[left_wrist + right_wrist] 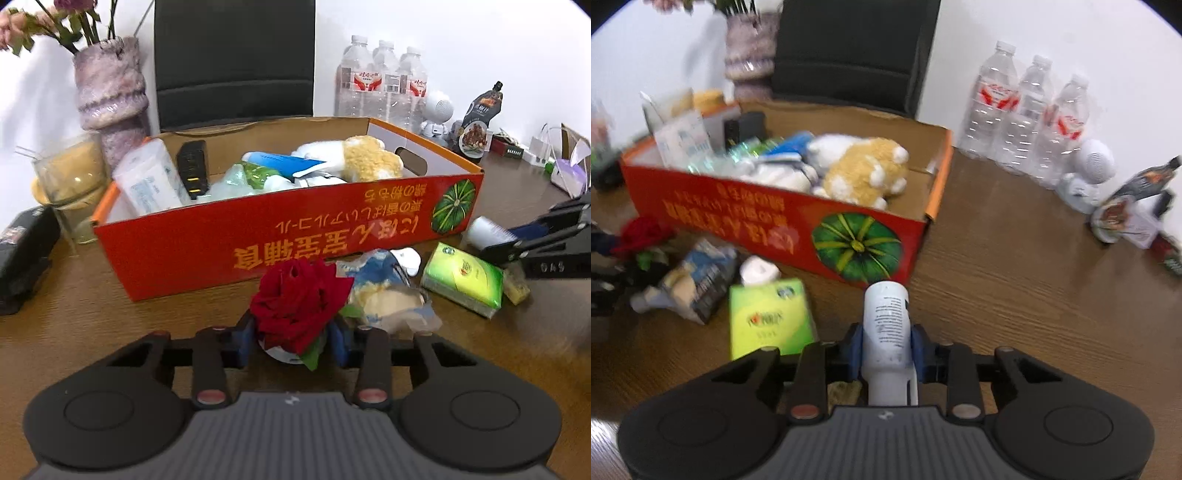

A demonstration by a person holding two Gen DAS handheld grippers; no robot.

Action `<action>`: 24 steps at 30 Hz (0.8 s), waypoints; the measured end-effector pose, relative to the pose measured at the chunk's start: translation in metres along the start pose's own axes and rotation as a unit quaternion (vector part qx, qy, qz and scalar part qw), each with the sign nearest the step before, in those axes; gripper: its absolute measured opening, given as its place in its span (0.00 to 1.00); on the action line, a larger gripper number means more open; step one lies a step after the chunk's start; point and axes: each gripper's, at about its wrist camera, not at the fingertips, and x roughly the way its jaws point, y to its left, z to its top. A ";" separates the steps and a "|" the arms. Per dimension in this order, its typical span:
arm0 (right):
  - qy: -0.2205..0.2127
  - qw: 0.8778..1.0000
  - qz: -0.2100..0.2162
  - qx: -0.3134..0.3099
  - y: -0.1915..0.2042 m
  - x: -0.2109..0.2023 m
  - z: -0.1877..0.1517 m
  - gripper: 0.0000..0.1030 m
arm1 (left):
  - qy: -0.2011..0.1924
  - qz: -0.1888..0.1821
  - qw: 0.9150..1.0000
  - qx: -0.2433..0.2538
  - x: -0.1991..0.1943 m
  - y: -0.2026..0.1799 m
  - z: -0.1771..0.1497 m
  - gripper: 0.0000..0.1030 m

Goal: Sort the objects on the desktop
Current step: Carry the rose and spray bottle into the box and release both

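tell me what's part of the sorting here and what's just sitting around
Job: red rose in left gripper; white bottle in right gripper; red cardboard box; green tissue pack.
Lying about: water bottles; vase; sauce pouch.

Two matching hand-held grippers, black with blue pads

The left black plastic two-finger gripper (291, 338) fills the lower frame: ribbed grey centre plate, two round black discs at the lower corners, black link bars with reddish metal pins, blue finger pads (245, 341). The right black plastic two-finger gripper (886, 345) looks the same, with silver-toned pins.
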 end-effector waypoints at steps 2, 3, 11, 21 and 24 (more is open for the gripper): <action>-0.013 1.000 0.001 0.022 -0.004 -0.017 0.001 0.26 | -0.016 -0.003 1.000 0.003 -0.016 -0.004 0.009 0.39; -0.027 0.999 0.008 0.035 -0.007 -0.028 0.004 0.26 | -0.029 -0.008 1.000 -0.001 -0.025 -0.003 0.016 0.39; -0.096 0.983 0.079 0.139 -0.032 -0.053 0.080 0.26 | -0.027 0.023 0.997 -0.074 0.020 0.043 0.126 0.39; 0.037 0.975 0.046 0.214 -0.021 0.044 0.118 0.39 | 0.056 0.024 0.993 -0.098 0.080 0.066 0.146 0.49; 0.028 0.977 0.045 0.205 -0.018 0.035 0.121 0.62 | 0.048 0.035 0.993 -0.103 0.071 0.074 0.152 0.58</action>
